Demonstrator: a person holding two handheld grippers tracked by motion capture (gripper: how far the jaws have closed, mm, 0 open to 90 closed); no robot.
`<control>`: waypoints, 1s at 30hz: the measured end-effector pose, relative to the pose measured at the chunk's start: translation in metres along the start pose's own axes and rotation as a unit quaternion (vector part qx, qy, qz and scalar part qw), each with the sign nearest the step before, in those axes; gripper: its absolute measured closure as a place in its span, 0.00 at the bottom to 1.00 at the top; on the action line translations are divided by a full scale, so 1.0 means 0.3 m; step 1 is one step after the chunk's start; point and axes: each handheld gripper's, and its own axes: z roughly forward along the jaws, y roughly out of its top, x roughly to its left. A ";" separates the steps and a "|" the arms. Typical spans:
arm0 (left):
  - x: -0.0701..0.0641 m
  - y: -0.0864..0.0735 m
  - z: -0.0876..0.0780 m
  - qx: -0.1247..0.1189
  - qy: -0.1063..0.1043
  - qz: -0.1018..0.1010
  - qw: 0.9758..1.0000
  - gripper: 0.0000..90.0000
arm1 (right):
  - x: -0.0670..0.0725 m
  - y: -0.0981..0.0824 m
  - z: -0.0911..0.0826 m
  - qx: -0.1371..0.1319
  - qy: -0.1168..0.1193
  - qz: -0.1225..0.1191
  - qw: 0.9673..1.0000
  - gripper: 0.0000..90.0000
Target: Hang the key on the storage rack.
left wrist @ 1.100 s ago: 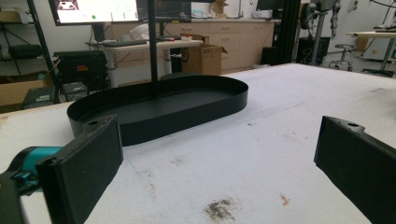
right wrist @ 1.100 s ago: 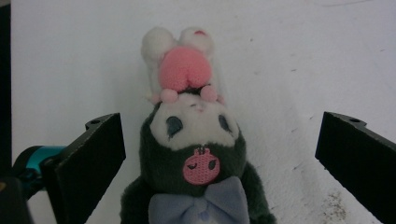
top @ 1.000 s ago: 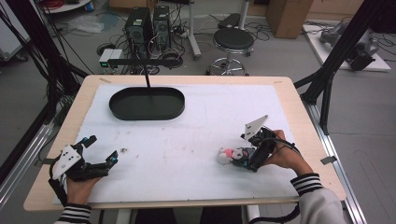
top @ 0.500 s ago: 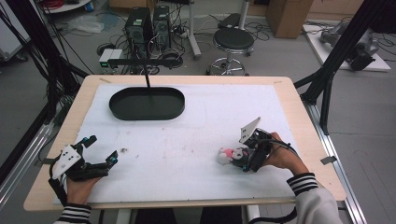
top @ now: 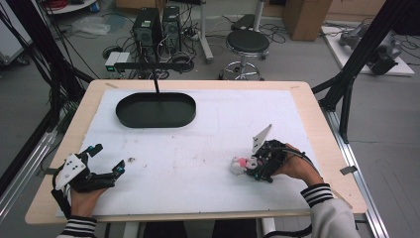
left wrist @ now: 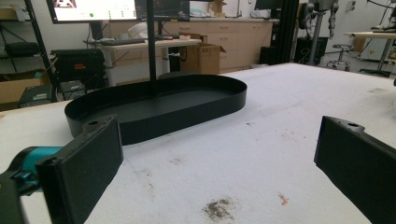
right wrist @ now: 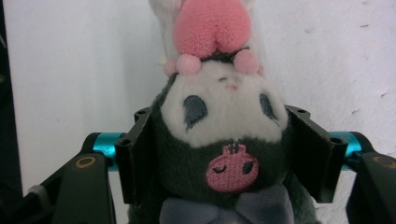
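Soft plush toy is pinched between the just-closing right tongs, left tongs spread idle; slipping out is risked when lifted.

— Any writing you can make out anywhere?

— None that reads. The wall screen behind the black oval metal tray carries a small triangular emblem and a green dot, but no letters come clear.

— And the grey and white plush toy?

— Only an embroidered pink skull badge, no words.
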 end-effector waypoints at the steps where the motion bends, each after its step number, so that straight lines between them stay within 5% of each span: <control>1: 0.000 0.000 0.000 0.000 0.000 0.000 1.000 0.02 | -0.001 0.000 -0.001 0.000 0.000 0.002 1.000 0.39; 18: -0.001 0.003 0.007 0.011 -0.002 0.005 1.000 0.02 | 0.015 0.001 -0.015 -0.011 0.006 0.003 1.000 0.48; 26: 0.004 0.032 0.039 0.043 -0.055 0.006 0.998 0.02 | 0.027 0.008 -0.045 -0.048 0.003 0.007 0.999 0.48; 30: 0.011 0.079 0.066 0.057 -0.113 -0.003 0.992 0.02 | 0.026 0.026 -0.070 -0.093 0.004 0.011 0.996 0.48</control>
